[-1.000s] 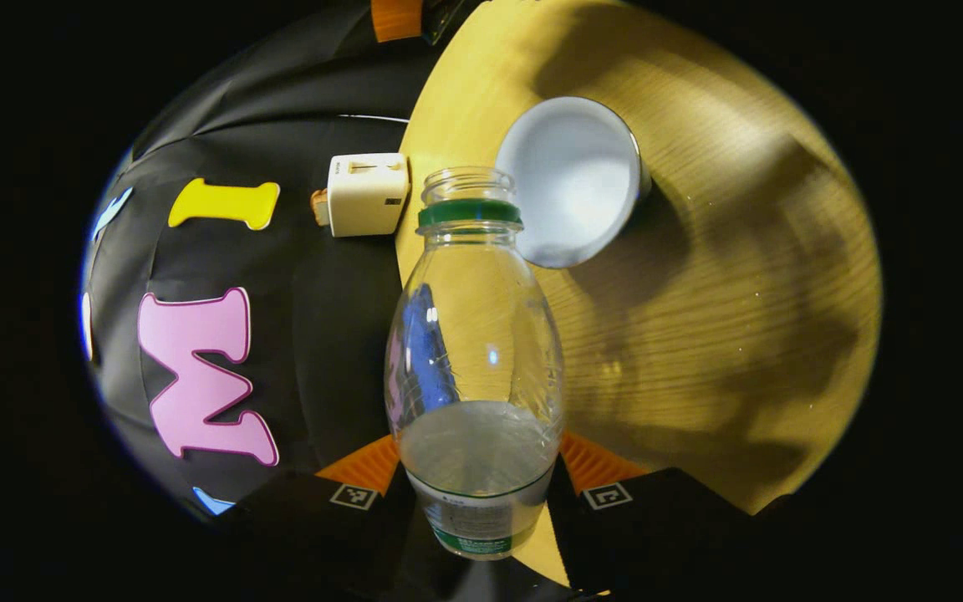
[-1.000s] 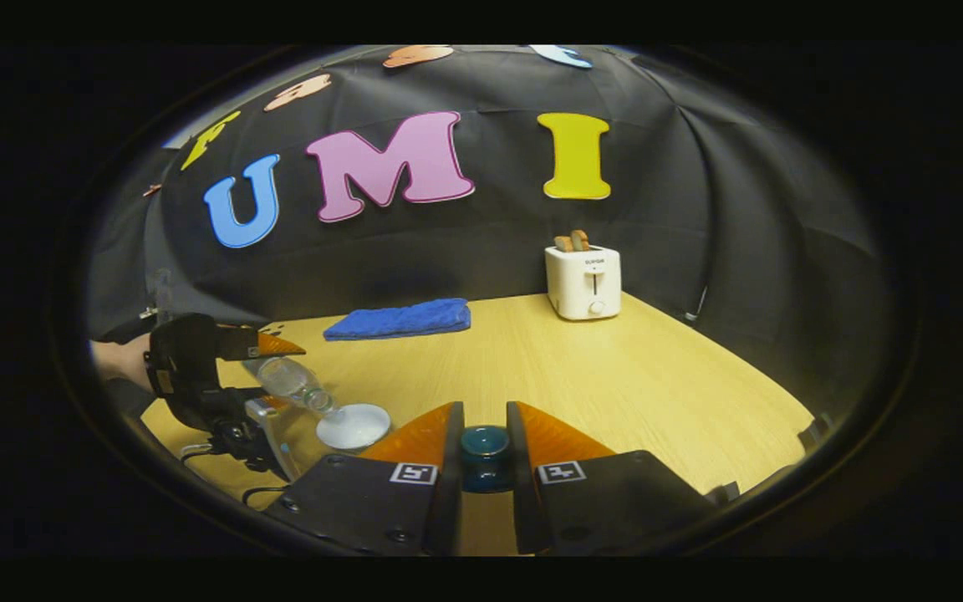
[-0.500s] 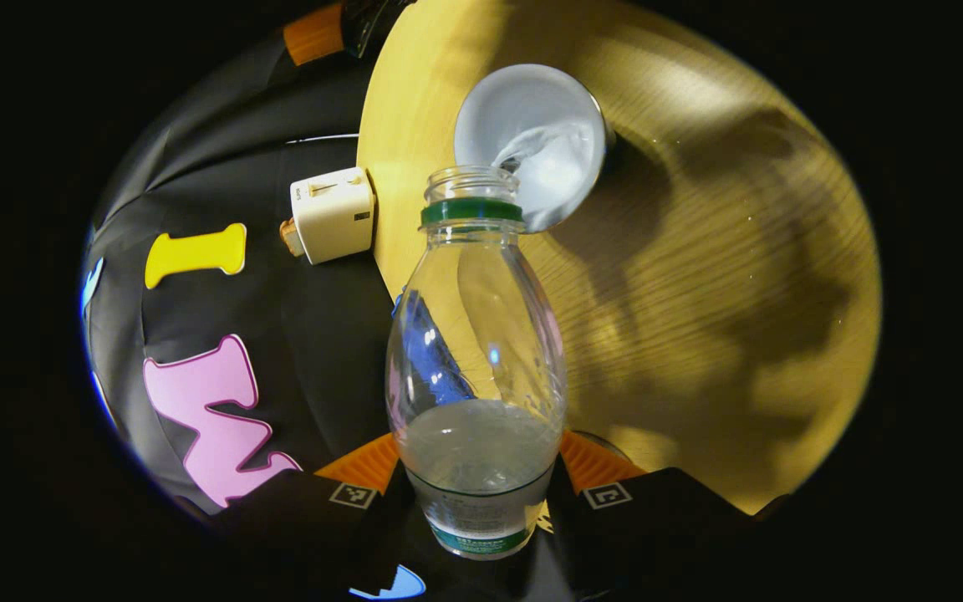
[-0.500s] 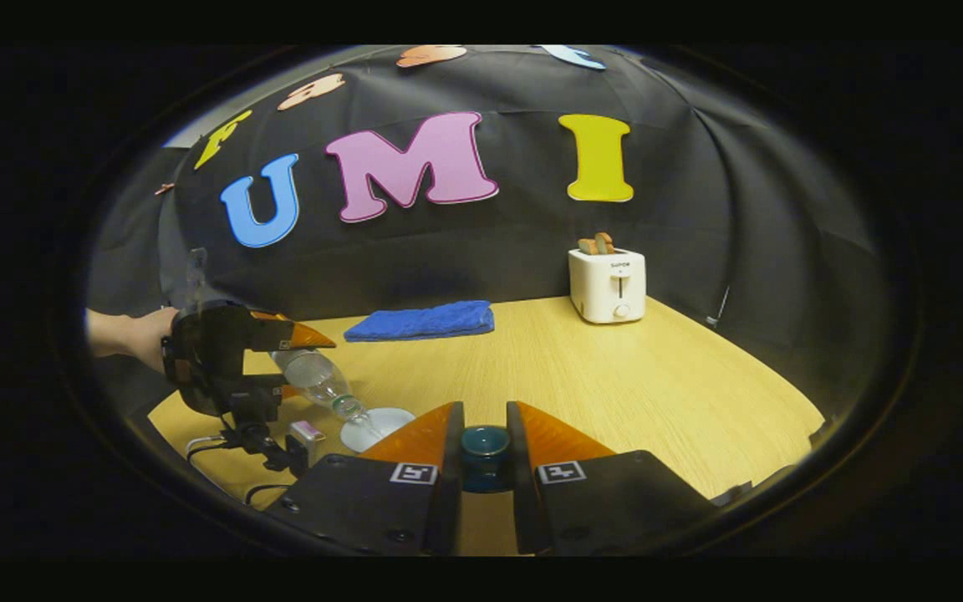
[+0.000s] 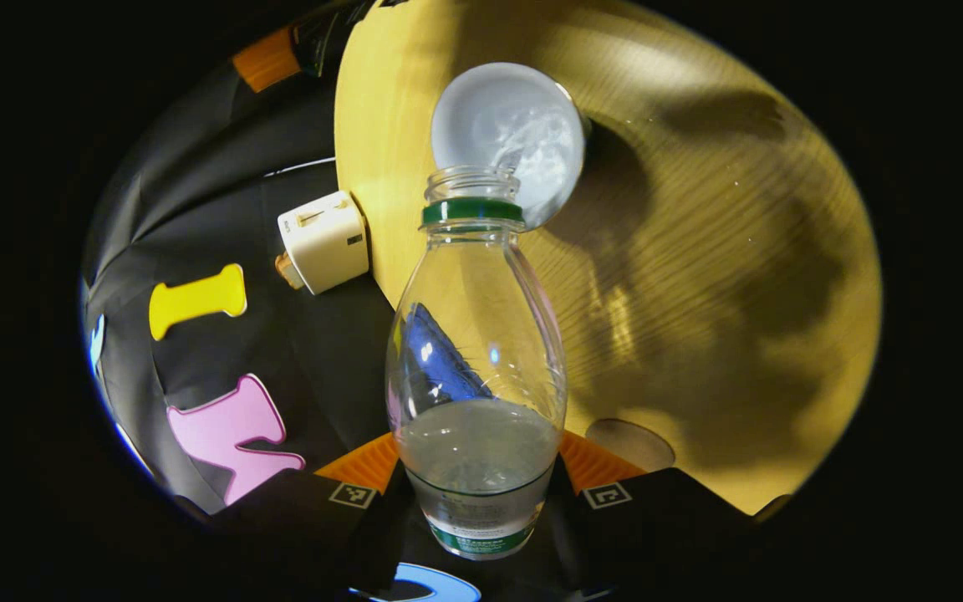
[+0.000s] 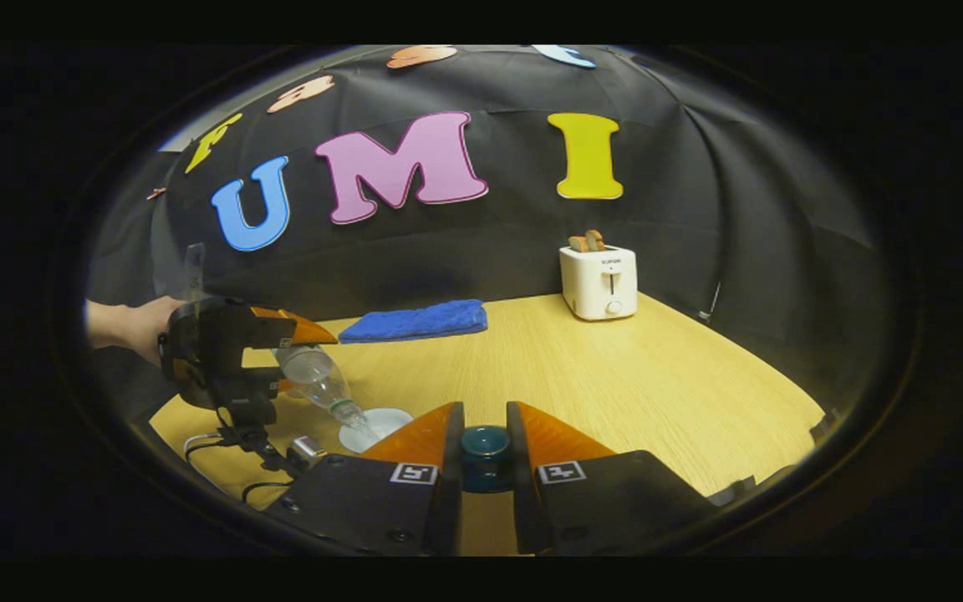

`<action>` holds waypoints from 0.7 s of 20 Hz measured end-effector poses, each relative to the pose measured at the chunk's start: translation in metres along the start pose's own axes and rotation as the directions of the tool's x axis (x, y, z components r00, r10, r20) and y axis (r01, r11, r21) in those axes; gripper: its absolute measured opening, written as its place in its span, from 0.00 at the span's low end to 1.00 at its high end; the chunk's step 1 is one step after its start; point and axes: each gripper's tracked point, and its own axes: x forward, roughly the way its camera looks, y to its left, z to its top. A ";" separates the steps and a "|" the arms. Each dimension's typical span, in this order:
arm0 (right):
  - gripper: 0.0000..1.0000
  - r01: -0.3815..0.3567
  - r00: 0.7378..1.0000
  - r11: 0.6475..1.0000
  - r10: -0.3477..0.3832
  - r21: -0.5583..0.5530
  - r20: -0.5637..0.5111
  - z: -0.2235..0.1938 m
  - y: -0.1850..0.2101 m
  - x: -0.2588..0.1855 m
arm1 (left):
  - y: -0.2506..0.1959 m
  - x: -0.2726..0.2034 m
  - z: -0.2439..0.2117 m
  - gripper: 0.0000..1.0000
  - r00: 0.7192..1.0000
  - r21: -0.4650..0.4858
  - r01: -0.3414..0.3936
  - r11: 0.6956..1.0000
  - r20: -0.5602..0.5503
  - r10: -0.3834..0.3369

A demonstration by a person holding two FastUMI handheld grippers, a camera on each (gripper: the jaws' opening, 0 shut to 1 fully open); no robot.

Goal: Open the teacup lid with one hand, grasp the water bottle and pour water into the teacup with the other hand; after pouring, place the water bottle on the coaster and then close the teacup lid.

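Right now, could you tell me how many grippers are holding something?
2. The left gripper grips the water bottle, tilted over the teacup. The right gripper holds the teacup lid above the table.

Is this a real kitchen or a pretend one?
Probably a pretend one: a booth set up like a kitchen, with a wooden table, a toaster and a blue cloth against a black cloth wall.
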 end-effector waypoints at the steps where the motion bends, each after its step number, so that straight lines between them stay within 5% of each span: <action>1: 0.29 0.008 1.000 1.000 -0.008 0.000 -0.003 -0.001 -0.002 0.000 | 0.001 0.000 -0.001 0.74 1.000 0.019 0.004 1.000 -0.007 -0.003; 14: 0.29 -0.003 1.000 0.999 0.003 0.037 0.001 -0.001 0.011 -0.010 | 0.032 -0.008 0.008 0.74 1.000 0.292 -0.001 0.956 0.021 -0.006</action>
